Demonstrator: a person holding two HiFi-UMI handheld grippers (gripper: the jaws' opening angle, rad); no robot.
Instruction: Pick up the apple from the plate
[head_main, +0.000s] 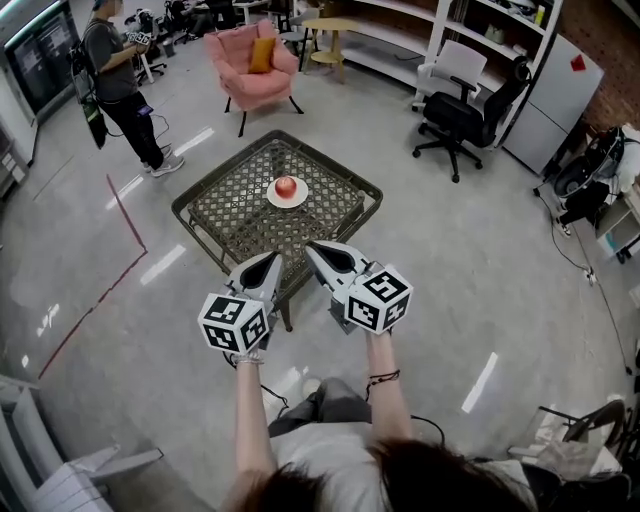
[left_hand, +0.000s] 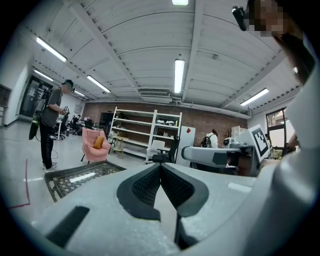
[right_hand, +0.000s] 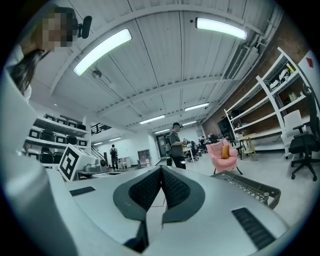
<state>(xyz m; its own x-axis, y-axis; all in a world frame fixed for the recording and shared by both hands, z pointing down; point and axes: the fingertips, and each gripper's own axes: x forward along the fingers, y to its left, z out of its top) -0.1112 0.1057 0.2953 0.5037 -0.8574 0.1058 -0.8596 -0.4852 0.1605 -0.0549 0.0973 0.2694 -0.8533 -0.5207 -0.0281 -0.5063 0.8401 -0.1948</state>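
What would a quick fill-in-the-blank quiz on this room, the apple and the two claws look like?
1. The round red apple lies on a small white ____ atop the low square wire-lattice table.
2. The left claw and the right claw are both ____, with nothing between their jaws.
3. The upholstered armchair with the orange cushion is ____ in colour.

Missing words: plate; shut; pink.

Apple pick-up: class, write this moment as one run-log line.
apple: on plate, untouched | plate: on mesh table | left tongs: shut, empty, apart from apple | right tongs: shut, empty, apart from apple
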